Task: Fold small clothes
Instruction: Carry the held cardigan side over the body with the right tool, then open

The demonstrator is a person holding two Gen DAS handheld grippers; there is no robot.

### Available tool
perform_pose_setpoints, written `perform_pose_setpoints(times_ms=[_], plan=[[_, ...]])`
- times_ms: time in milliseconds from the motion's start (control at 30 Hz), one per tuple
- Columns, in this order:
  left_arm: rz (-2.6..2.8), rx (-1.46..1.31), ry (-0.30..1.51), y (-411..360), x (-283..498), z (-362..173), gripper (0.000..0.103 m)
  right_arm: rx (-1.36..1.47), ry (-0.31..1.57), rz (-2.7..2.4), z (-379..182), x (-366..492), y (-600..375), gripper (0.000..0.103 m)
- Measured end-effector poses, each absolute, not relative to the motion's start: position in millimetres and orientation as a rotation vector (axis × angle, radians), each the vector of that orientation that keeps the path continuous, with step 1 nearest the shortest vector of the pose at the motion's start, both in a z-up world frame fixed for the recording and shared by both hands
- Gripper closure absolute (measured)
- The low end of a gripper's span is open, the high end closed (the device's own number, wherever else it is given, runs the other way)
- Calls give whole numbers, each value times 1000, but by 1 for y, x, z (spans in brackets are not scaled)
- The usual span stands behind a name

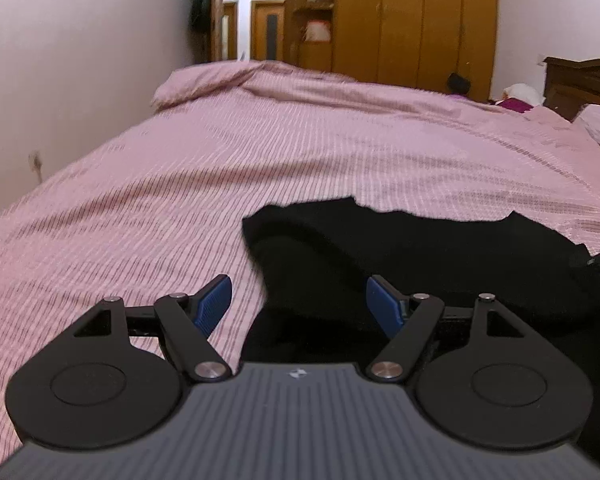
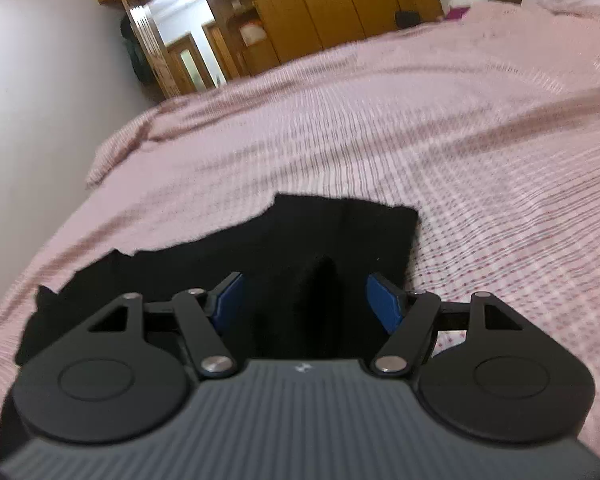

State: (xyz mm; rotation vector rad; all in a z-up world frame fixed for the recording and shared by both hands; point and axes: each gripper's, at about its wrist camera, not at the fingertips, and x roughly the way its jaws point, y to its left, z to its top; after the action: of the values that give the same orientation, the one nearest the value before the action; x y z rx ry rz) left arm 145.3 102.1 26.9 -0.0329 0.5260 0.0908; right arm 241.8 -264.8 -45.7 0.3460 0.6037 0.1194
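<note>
The black garment (image 2: 300, 248) lies flat near the bed's (image 1: 260, 160) near edge, beneath both the left gripper (image 1: 300, 304) and right gripper (image 2: 304, 300), whose jaws are released, clear of it.

From where I sit, a pink bedspread (image 1: 260, 152) with a fine ribbed check covers the whole bed, rumpled into a ridge at its far end, and a plain pale wall (image 1: 80, 60) runs along its left side. Beyond the foot of the bed I see a tall wooden wardrobe (image 1: 416, 20) with open shelves at its left, and beside that an open doorway (image 1: 236, 24) leading to a lit hall with brown doors. At the right, a dark carved headboard (image 1: 584, 80) rises behind white and purple bedding (image 1: 520, 98), and a small dark object (image 1: 459, 82) stands near the wardrobe's base.
</note>
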Motion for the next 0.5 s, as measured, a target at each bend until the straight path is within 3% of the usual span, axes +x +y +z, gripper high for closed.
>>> perform_pose_setpoints(times_ms=[67,100,133,167,333,500], plan=[[74,-14,495,98,151,28,26,351,611,130,-50,246,-262,39],[65,-8,480,97,155,29,26,342,608,141,-50,247,-260,63],[56,-4,464,95,160,30,26,324,618,157,-47,250,-257,80],[51,-1,450,93,165,31,26,323,617,168,-43,251,-255,90],[28,-4,413,86,193,30,26,263,385,141,1,225,-251,90],[60,7,449,83,233,5,26,238,469,64,-17,244,-256,90]])
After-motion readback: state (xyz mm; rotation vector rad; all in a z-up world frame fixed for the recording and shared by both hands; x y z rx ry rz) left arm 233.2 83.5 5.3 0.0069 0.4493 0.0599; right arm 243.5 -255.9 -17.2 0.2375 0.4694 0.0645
